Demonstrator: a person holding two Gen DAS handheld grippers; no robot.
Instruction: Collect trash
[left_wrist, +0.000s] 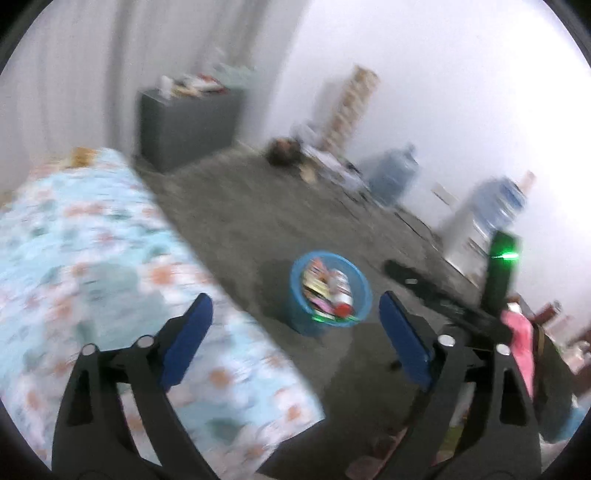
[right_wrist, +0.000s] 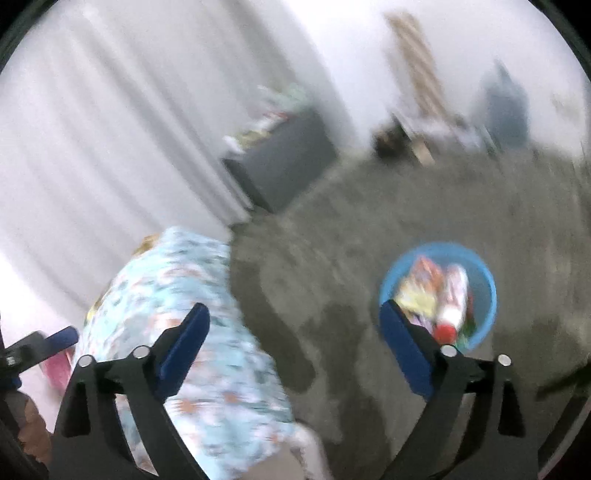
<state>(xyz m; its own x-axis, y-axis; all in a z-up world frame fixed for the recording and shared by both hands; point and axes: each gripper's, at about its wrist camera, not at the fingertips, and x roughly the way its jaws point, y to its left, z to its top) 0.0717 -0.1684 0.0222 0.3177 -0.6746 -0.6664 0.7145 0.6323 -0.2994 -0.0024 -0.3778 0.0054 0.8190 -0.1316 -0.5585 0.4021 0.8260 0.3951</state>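
While both grippers gape, bin (left_wrist: 330, 291) sits ahead.

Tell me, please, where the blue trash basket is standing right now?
The blue trash basket stands on the grey carpet, right of the floral bed, centred between the open left gripper's fingers; the right wrist view shows it behind the right finger.

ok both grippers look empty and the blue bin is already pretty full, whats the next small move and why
Probably hold both wrists steady and scan the floor for loose trash. The left gripper and right gripper are open and hold nothing. The blue bin already holds wrappers, and both views are too blurred to pick out a piece on the grey carpet or the floral bedcover.
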